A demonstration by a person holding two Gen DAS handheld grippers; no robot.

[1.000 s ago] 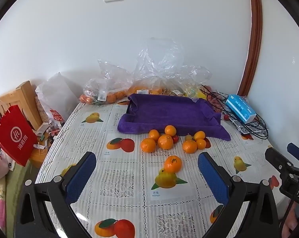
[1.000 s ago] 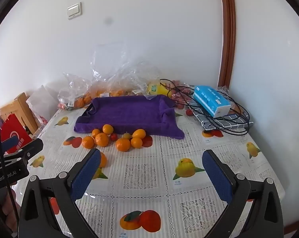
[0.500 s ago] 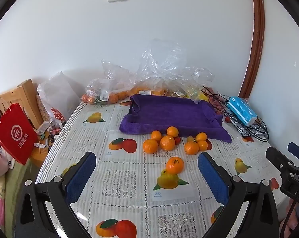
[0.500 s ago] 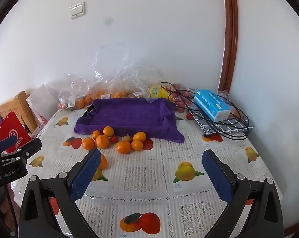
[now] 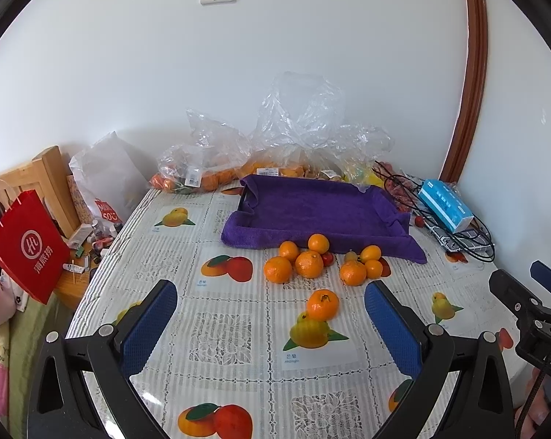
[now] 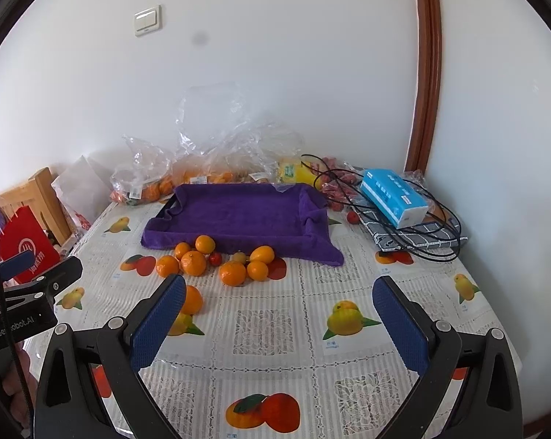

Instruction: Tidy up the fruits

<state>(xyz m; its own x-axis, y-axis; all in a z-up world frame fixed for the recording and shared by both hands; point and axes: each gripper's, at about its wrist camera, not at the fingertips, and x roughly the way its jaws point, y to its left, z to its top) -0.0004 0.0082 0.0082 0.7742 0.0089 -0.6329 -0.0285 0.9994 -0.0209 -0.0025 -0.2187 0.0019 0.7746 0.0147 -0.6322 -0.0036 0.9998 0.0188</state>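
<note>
Several oranges and small fruits lie loose on the patterned tablecloth in front of a purple towel-lined tray [image 5: 319,208], also in the right wrist view [image 6: 238,212]. A lone orange [image 5: 323,304] sits nearest, between my left gripper's fingers in view; in the right wrist view it [image 6: 192,300] is partly hidden behind the left finger. The cluster [image 5: 310,263] [image 6: 195,261] lies just before the tray. My left gripper [image 5: 271,325] is open and empty above the table's near part. My right gripper [image 6: 279,325] is open and empty, to the right of the left one.
Plastic bags of oranges [image 5: 209,175] stand behind the tray by the wall. A blue tissue box [image 5: 445,209] on black cables and a grey cloth is at the far right. A red paper bag [image 5: 23,245] and a wooden chair [image 5: 45,183] stand off the table's left edge.
Both views have shifted slightly: the fruits and tray sit a little farther away and lower in frame. Both grippers stay open; no fruit has moved.
</note>
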